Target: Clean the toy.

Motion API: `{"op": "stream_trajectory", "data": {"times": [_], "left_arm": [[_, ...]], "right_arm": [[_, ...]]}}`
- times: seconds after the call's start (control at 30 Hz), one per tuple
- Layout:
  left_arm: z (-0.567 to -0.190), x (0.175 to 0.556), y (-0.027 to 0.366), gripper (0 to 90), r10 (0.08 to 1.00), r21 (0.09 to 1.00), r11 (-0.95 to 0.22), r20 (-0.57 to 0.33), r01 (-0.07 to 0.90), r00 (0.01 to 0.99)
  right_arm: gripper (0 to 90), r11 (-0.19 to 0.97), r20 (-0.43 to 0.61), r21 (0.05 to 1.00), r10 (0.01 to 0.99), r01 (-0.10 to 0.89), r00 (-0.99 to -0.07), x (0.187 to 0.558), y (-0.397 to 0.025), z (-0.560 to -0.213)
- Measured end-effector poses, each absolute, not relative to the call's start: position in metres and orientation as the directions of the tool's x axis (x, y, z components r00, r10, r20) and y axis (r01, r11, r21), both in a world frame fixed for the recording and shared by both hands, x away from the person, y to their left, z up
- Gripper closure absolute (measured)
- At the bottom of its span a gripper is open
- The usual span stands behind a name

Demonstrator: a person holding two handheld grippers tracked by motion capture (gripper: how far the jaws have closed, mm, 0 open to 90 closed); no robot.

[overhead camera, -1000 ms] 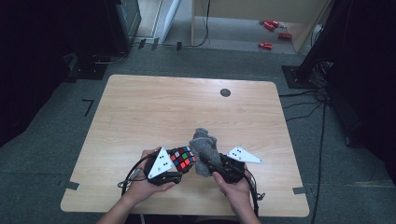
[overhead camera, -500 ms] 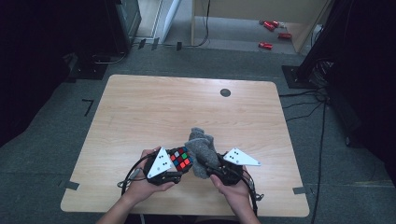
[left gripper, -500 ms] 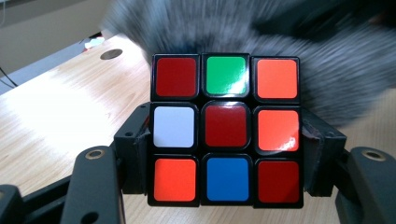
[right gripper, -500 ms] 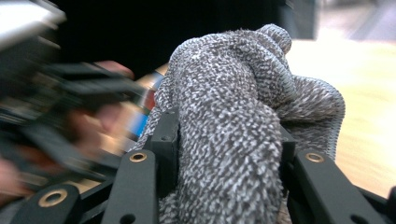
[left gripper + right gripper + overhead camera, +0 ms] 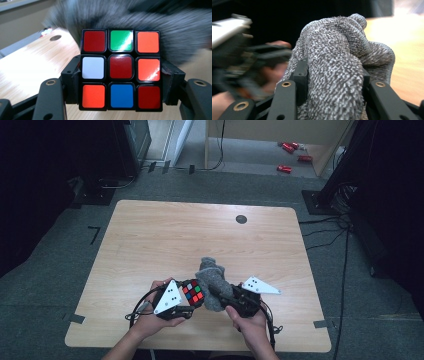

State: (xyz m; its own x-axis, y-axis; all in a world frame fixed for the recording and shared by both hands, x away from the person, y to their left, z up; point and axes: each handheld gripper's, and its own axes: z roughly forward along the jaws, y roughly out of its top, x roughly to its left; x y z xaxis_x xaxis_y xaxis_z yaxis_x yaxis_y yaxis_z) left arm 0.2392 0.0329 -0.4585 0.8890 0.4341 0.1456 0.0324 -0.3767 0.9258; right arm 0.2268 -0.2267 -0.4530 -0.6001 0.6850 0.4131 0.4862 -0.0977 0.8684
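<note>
A Rubik's cube [image 5: 193, 293] with mixed red, orange, white, green and blue stickers is clamped in my left gripper [image 5: 192, 301] near the table's front edge; the left gripper view has its face [image 5: 121, 69] held between both jaws. A grey knitted cloth [image 5: 212, 281] is bunched up right beside the cube, touching it. My right gripper [image 5: 220, 296] is shut on that cloth [image 5: 337, 70], whose folds bulge out between the jaws. The person's hands hold both grippers close together.
The wooden table [image 5: 165, 240] has a small dark round hole [image 5: 241, 219] near its far right. Cables trail over the front edge. Grey carpet, dark stands and red objects [image 5: 285, 168] lie on the floor beyond.
The cloth in my right gripper has shifted slightly against the cube; both hands stay near the front edge with little other movement.
</note>
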Motion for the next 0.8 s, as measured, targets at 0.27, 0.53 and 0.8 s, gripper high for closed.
{"op": "stream_trajectory", "data": {"times": [0.27,0.53,0.8], "left_arm": [[-0.461,0.235,0.029,34.4,0.414,0.916,-0.401,0.196,-0.015,0.889],[-0.45,0.237,0.038,34.4,0.413,0.946,-0.324,0.133,0.009,0.901],[-0.457,0.237,0.031,34.4,0.417,0.924,-0.383,0.163,0.01,0.894]], "right_arm": [[59.3,-0.117,0.381,0.902,0.667,0.415,-0.64,0.217,-0.224,-0.437],[59.7,-0.097,0.379,0.872,0.756,0.48,-0.534,0.23,-0.237,-0.458],[58.7,-0.101,0.34,0.924,0.661,0.369,-0.669,0.214,-0.218,-0.438]]}}
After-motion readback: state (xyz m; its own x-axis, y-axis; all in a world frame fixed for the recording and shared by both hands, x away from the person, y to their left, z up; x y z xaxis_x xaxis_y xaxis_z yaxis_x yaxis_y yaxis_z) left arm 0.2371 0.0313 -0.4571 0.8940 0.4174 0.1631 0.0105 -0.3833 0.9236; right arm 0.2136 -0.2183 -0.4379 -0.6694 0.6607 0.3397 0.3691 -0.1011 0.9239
